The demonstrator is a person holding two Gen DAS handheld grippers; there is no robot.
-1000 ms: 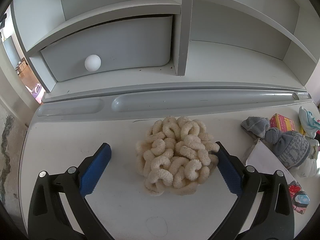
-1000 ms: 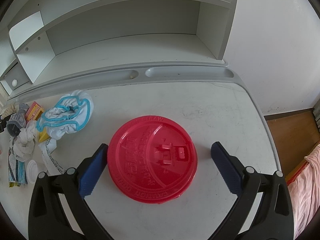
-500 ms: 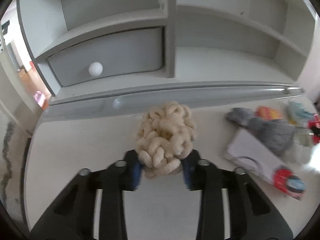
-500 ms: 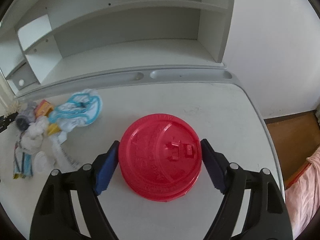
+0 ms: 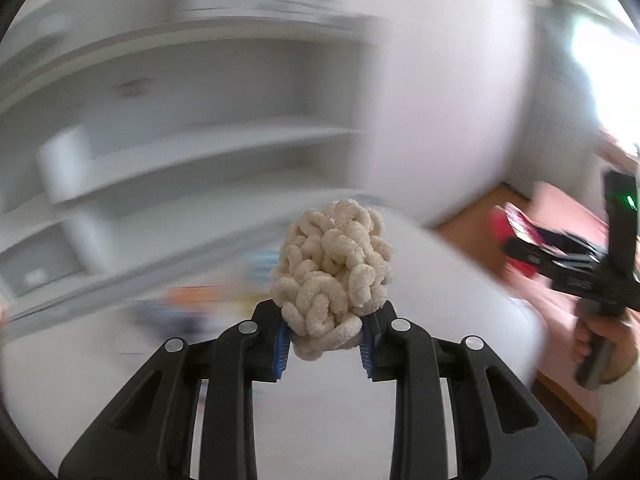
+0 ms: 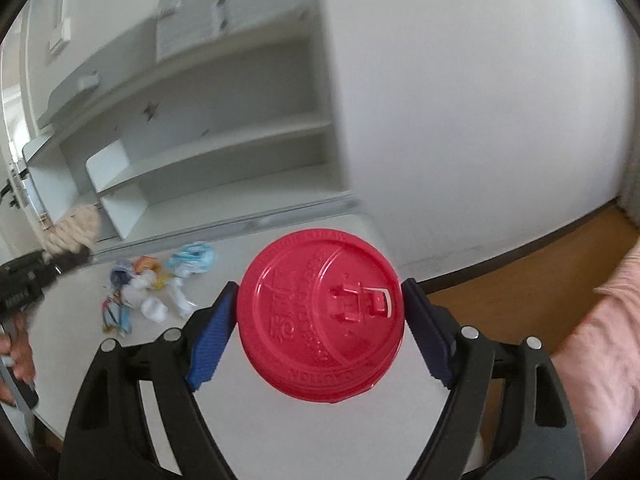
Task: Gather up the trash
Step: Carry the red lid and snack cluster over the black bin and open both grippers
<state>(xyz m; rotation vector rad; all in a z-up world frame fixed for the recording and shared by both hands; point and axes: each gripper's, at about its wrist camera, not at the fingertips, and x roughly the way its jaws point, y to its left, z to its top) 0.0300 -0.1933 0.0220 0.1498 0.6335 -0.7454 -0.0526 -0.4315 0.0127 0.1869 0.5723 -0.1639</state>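
Observation:
My left gripper (image 5: 325, 346) is shut on a cream knotted yarn bundle (image 5: 334, 272) and holds it lifted above the white desk (image 5: 120, 360). My right gripper (image 6: 320, 328) is shut on a red plastic cup lid (image 6: 320, 316), held up above the desk's right end. The yarn bundle in the left gripper also shows at the far left of the right wrist view (image 6: 74, 228). The right gripper with the red lid shows at the far right of the left wrist view (image 5: 520, 232). The left wrist view is heavily blurred.
A heap of wrappers, tissues and a blue-and-white cloth (image 6: 160, 284) lies on the desk (image 6: 280, 420) below the shelf unit (image 6: 208, 152). A wooden floor (image 6: 540, 256) lies past the desk's right edge, and a pink cloth (image 6: 600, 320) is at far right.
Both grippers have risen off the desk with their loads. The left one swung right with the yarn bundle. The right one tightened on the red lid and lifted it.

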